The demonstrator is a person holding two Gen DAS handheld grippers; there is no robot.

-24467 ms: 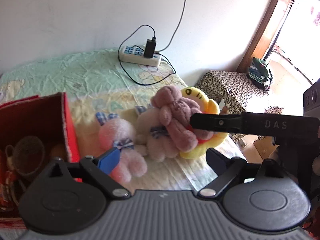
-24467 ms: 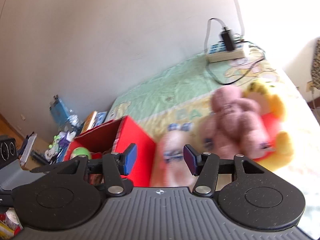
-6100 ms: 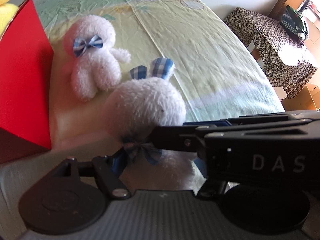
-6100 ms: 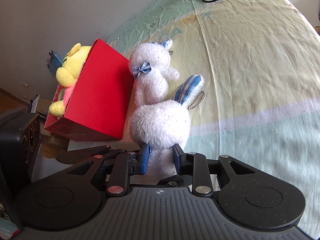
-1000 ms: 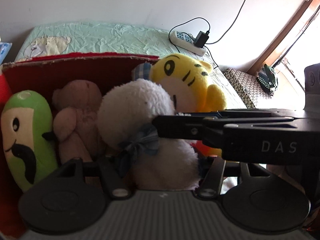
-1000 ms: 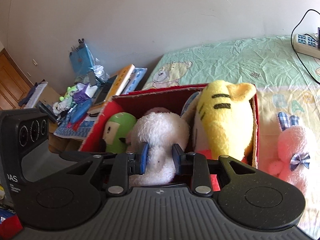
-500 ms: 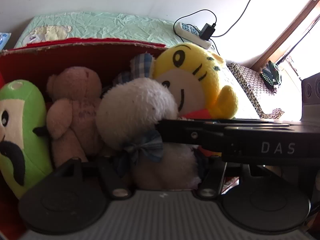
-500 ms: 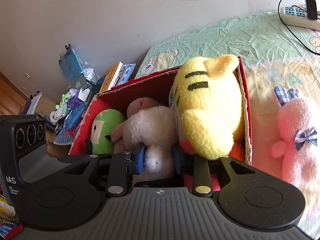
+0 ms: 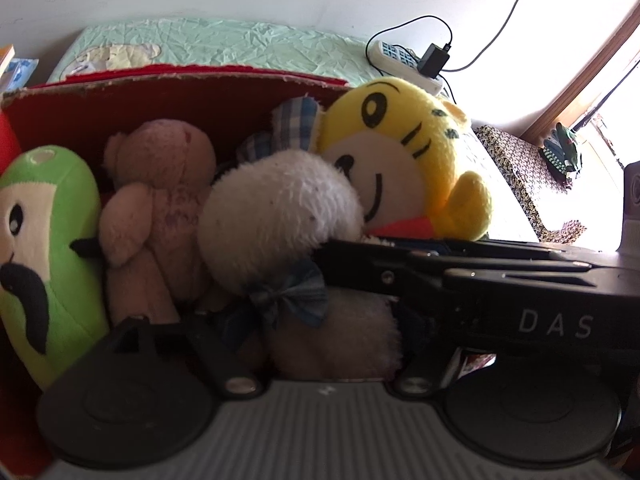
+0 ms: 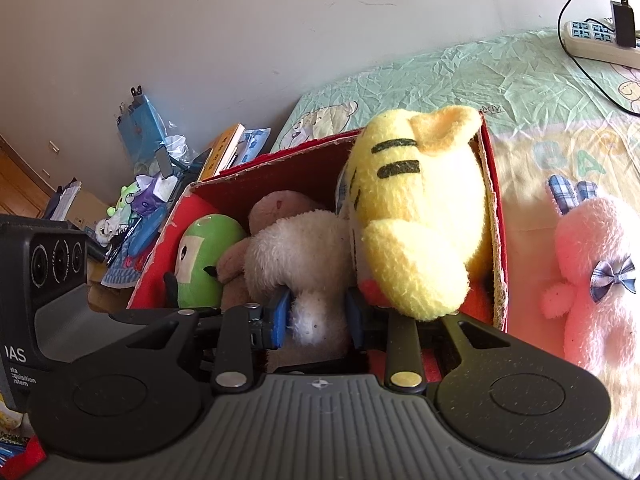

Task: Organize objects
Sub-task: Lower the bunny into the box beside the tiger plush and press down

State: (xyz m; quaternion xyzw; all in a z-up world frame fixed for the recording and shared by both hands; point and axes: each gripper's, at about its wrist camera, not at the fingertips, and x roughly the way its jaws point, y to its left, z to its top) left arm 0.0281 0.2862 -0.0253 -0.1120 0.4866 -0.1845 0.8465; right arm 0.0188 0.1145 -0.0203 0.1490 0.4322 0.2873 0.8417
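White rabbit going into the red box, both grippers on it

The right gripper (image 10: 316,316) is clamped on the white rabbit (image 10: 304,256) low on its body, and the left gripper (image 9: 316,332) has its fingers either side of the rabbit at the bow, apparently pinching it too, though the grip is partly hidden. Just ahead of the fingers the rabbit sits down in the red box (image 10: 280,164), wedged between the brown bear (image 9: 160,200) and the yellow tiger (image 10: 416,216), with the green toy (image 9: 44,240) far left. Looks like the placing step; next, let go and back out, then fetch the pink rabbit (image 10: 592,272) lying on the bed off to the right.
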